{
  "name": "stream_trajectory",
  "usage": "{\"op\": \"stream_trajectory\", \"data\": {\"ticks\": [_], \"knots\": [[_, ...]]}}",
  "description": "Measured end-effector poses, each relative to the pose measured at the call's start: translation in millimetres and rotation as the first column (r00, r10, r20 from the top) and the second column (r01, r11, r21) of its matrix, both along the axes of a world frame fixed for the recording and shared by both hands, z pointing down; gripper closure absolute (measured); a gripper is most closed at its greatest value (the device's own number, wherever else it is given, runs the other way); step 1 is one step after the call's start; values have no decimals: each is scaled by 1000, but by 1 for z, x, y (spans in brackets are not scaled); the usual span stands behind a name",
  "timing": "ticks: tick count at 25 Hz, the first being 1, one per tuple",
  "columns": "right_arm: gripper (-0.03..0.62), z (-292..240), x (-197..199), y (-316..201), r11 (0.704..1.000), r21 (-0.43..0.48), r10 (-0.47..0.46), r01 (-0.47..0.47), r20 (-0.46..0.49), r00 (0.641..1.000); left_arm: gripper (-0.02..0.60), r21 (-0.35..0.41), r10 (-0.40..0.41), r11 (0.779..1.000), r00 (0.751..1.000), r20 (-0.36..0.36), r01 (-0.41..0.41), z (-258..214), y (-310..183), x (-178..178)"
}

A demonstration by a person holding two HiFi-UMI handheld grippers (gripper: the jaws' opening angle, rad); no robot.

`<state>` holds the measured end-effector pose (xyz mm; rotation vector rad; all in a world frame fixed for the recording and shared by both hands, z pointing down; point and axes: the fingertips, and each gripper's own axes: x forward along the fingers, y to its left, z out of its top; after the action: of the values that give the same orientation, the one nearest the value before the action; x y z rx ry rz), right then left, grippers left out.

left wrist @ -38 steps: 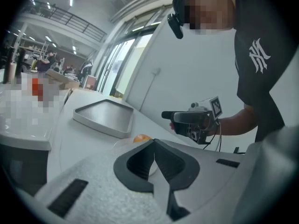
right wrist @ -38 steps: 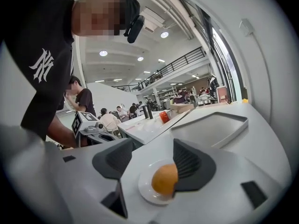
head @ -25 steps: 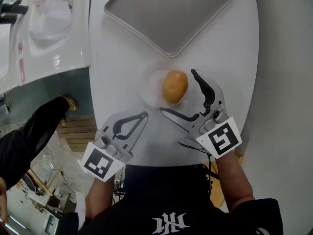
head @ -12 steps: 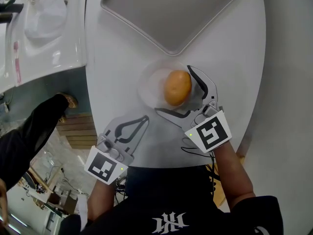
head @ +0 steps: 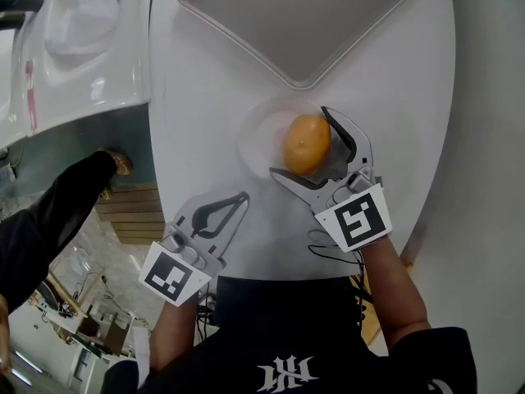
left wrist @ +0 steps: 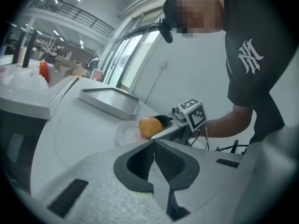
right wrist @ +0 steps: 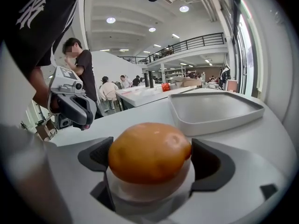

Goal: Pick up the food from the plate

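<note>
While the jaws of the right gripper (right wrist: 152, 157) stand wide apart, having just been opening, the round orange food (head: 307, 144) sits between them, one dark pad on each flank; whether either pad touches the food cannot be told. It rests on the small white plate (head: 256, 142), on the half of the plate nearer this gripper. One jaw curves round the food's far side and the other lies along the plate's near rim, as the head view shows. Behind the jaws, away from the plate, sits the right gripper's marker cube (head: 354, 218), carried on the person's forearm.

The left gripper (left wrist: 153, 146) has its jaws pressed together, with nothing between them. It is well apart from the plate, on the plate's near-left side at the edge of the round white table (head: 197, 97), and its tips point toward the plate.

Beyond the plate, near its far rim but apart from it, lies an empty-looking grey tray (head: 303, 15), one corner turned toward the plate. Left of the plate, past the table's edge, stands a white counter (head: 74, 48).
</note>
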<state>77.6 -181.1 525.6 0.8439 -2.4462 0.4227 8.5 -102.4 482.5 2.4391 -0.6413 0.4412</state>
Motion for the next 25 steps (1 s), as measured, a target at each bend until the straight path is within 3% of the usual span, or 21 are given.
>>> {"op": "stream_trajectory", "data": {"ticks": [11,20,25], "knots": [[88,-1,-5,1,999,36,-7,9,-49,999,578,12,-17,1000,1000,-4,17,-5,23,-16],[89,-33,-13,20,996,71,45,-45,-3,999,578,50,-34,998,999,-23,35,-18,56,-41],[89,-62,-15,54,990,67,119,-123,52,991,578,85,9,996,999,-46,-5,-36,91,-49]]}}
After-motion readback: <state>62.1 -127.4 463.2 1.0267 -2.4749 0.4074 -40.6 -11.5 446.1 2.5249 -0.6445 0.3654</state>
